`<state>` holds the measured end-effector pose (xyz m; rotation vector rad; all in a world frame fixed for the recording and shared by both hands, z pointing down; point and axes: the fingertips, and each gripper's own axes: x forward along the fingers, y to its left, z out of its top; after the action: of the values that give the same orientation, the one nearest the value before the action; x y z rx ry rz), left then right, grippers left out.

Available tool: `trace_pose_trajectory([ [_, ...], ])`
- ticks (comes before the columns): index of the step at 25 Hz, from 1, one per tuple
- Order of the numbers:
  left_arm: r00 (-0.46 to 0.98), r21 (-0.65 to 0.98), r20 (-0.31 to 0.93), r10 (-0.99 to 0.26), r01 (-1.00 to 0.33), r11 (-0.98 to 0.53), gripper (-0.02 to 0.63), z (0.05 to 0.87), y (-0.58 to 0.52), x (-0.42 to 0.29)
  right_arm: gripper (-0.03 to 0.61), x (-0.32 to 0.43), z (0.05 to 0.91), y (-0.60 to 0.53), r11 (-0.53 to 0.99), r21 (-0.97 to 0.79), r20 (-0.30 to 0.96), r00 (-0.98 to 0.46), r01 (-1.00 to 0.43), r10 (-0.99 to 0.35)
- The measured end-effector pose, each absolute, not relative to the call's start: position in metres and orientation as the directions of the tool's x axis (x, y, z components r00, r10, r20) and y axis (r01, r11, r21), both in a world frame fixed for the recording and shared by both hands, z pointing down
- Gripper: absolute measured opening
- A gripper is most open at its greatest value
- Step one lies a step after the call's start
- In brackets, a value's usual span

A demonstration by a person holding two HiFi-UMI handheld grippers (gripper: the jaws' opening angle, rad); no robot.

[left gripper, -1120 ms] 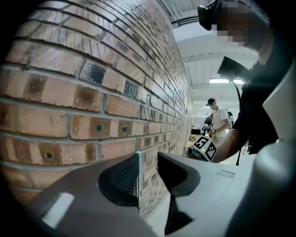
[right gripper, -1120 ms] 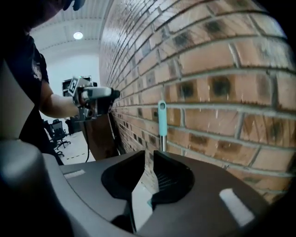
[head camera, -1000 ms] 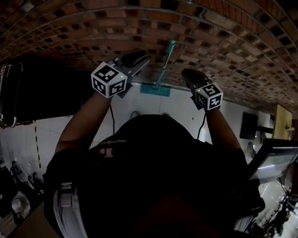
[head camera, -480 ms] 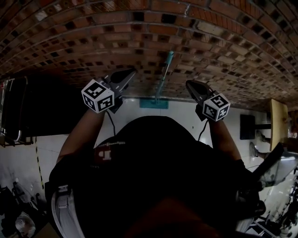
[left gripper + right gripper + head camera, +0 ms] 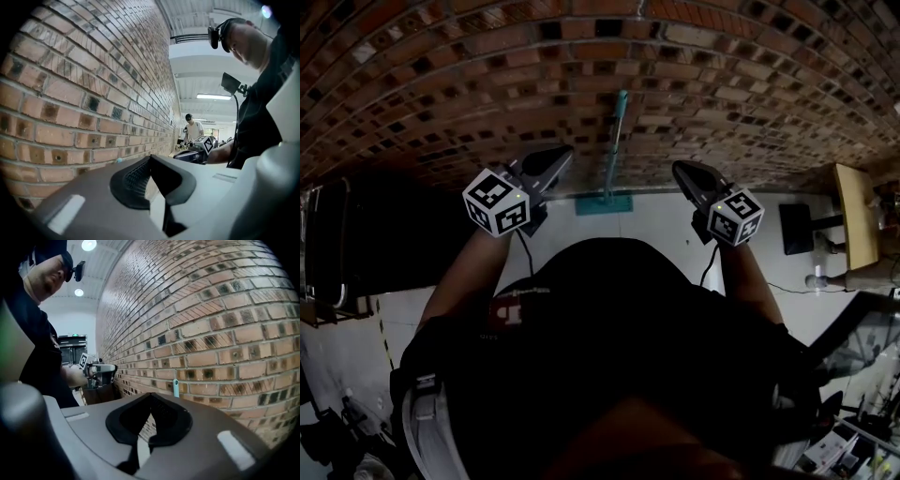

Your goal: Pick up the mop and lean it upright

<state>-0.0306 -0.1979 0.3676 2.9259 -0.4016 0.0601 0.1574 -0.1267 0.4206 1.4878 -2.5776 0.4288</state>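
The mop (image 5: 614, 145) is seen leaned upright against the brick wall (image 5: 741, 84), between the left gripper (image 5: 555, 157) and right gripper (image 5: 684, 172); both are closed, with nothing held.

The head view is dim, the person's torso (image 5: 609, 375) nearly black. Fisheye distortion bends the brick wall (image 5: 581, 56). A ceiling lamp (image 5: 87, 244) glares, and the near right gripper (image 5: 151, 401) looks soft.

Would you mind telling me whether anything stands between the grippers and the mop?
Nothing visible does: the mop leans on the brick wall, with the left gripper and right gripper flanking it, both empty.
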Motion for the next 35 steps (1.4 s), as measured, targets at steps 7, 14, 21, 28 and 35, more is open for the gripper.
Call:
trace_pose_trajectory([
  [7,0.935,0.181,0.059,-0.35,-0.354,-0.917,0.0,0.365,-0.125,0.015,0.014,0.209,0.423,-0.064,0.523,-0.166,0.272,-0.549,-0.836,-0.79],
  [14,0.903,0.241,0.099,-0.418,-0.429,-0.871,0.0,0.386,-0.039,0.051,0.014,0.239,0.445,-0.001,0.602,-0.2,0.302,-0.633,-0.773,-0.713],
  [21,0.859,0.223,0.105,-0.501,-0.511,-0.83,0.0,0.377,0.001,0.013,0.014,0.194,0.44,0.02,0.682,-0.206,0.267,-0.711,-0.702,-0.651],
  [28,0.854,0.207,0.082,-0.514,-0.519,-0.83,0.0,0.368,0.028,-0.062,0.014,0.13,0.426,0.039,0.679,-0.182,0.254,-0.701,-0.711,-0.666],
  [35,0.877,0.213,0.106,-0.469,-0.481,-0.85,0.0,0.38,0.056,-0.17,0.014,0.048,0.421,0.071,0.598,-0.206,0.221,-0.633,-0.774,-0.742],
])
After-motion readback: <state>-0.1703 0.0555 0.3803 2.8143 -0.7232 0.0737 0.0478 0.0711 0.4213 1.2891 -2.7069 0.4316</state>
